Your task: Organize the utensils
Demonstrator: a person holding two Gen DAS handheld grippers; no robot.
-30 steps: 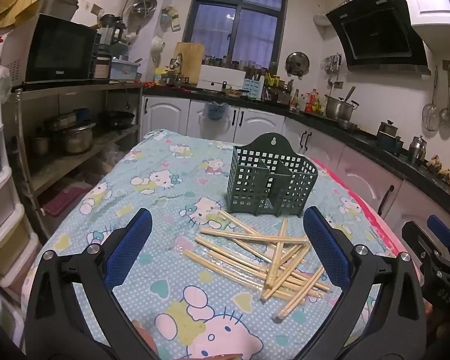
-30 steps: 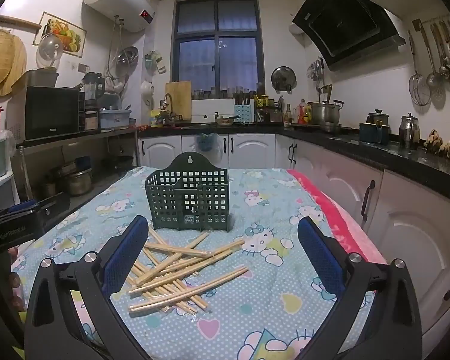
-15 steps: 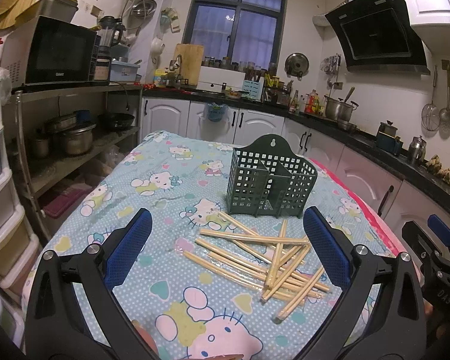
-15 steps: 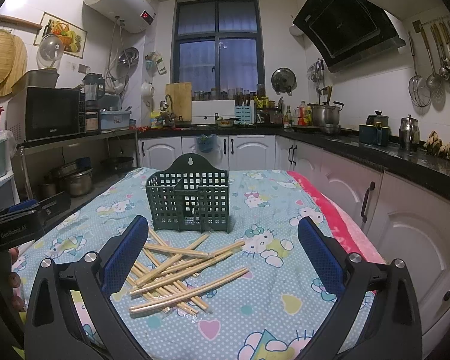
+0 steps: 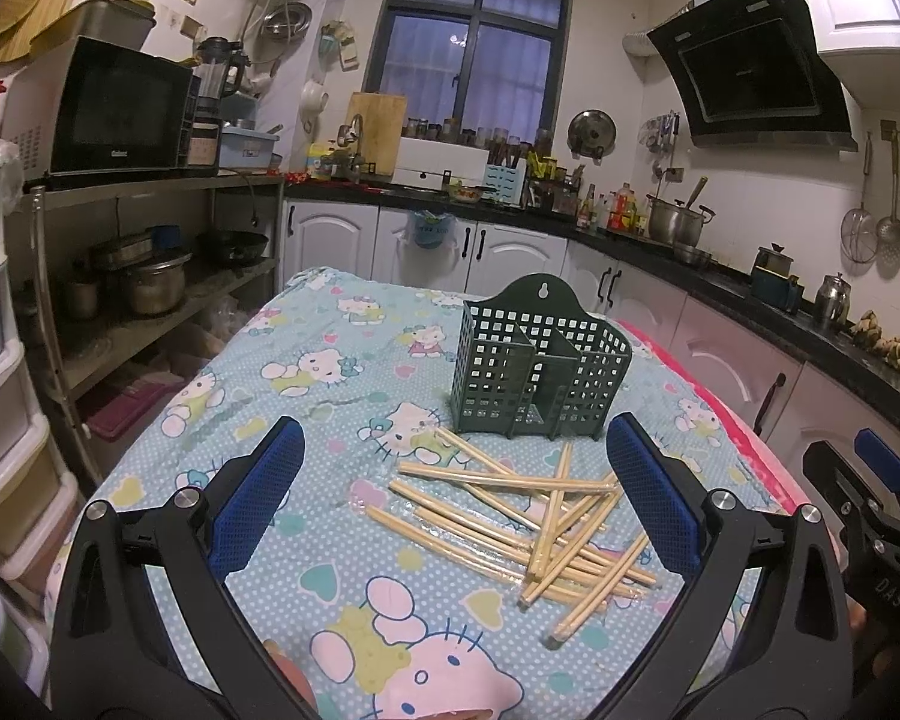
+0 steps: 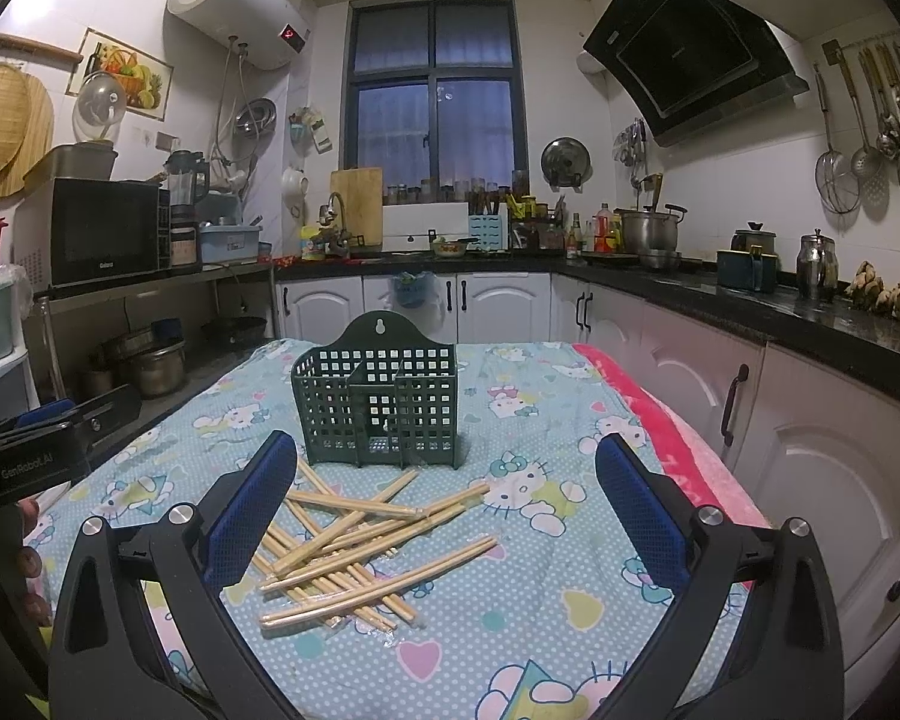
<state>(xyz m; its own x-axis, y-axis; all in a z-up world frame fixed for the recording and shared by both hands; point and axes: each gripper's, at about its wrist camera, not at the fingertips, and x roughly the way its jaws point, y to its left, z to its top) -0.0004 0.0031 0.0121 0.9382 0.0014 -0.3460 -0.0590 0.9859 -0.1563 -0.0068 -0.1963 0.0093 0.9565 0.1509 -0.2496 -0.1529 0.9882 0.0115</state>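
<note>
With both my left tool and right tool released, the crossed chopsticks risk scattering if I grasp several.

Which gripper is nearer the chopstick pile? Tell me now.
Left, by a small margin. The left gripper hovers open with the chopsticks between its fingers; the right gripper hangs open just right of the pile, which lies by its left finger.

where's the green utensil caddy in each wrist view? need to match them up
Left wrist: green utensil caddy stands right of centre on the table, behind the loose chopsticks.
Right wrist: caddy sits left of centre, behind the same chopsticks.
Shared landmark: the dark window on the far wall.
</note>
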